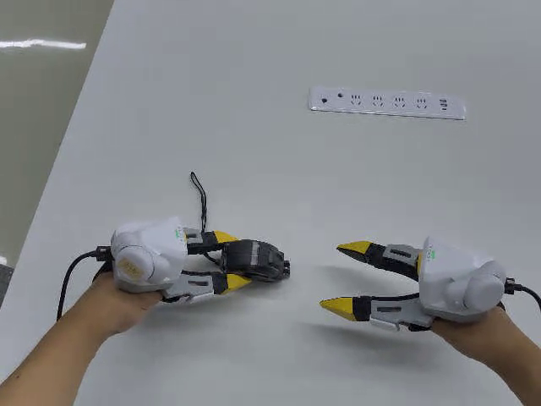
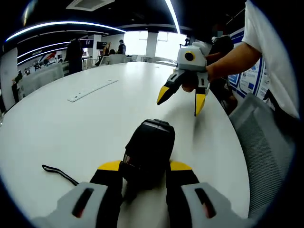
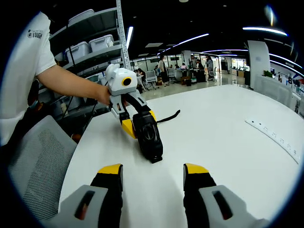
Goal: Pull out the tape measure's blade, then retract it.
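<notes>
In the head view, a white table [image 1: 254,127] carries a power strip [image 1: 386,102] at its far side. The left gripper [image 1: 231,260] clamps the black tape measure [image 1: 258,258], whose wrist strap [image 1: 199,196] lies on the tabletop. Nearby, the right gripper [image 1: 334,277] has its jaws wide and empty. The left gripper view shows the tape measure between its jaws, with ceiling light strips [image 2: 172,16] over an open office. The right gripper view adds a shelving rack [image 3: 119,28] and a mesh chair [image 3: 38,161] beside the table.
</notes>
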Available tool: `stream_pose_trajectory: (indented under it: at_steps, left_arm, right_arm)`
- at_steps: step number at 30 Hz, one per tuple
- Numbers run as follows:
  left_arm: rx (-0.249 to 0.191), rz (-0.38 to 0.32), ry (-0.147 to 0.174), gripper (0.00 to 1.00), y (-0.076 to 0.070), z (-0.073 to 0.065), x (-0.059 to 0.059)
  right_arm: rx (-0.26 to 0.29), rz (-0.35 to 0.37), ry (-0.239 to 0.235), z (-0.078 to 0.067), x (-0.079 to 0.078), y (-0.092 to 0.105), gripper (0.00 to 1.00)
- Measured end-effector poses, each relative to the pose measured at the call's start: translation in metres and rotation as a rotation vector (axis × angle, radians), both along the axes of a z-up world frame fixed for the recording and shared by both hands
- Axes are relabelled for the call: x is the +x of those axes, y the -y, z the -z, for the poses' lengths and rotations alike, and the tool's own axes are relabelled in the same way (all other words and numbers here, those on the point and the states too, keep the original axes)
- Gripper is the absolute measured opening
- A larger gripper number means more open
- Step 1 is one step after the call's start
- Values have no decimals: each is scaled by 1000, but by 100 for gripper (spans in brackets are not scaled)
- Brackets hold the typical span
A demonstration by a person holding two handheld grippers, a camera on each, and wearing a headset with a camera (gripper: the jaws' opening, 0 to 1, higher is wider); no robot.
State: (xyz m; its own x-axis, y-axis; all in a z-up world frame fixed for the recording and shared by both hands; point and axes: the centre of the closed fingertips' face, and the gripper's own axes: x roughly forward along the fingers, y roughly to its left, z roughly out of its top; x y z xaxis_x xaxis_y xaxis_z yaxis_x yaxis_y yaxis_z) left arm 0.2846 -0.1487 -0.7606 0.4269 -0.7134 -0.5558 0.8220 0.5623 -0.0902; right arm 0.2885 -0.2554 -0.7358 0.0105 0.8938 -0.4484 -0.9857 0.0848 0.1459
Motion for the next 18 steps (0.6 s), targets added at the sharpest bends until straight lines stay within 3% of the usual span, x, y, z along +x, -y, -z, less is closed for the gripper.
stream_pose_trajectory:
  at_steps: [18]
  left_arm:
    - [-23,-24,-15,31,-1,3,1]
  right_arm:
    - [-40,-93,64,29,-3,-27,41]
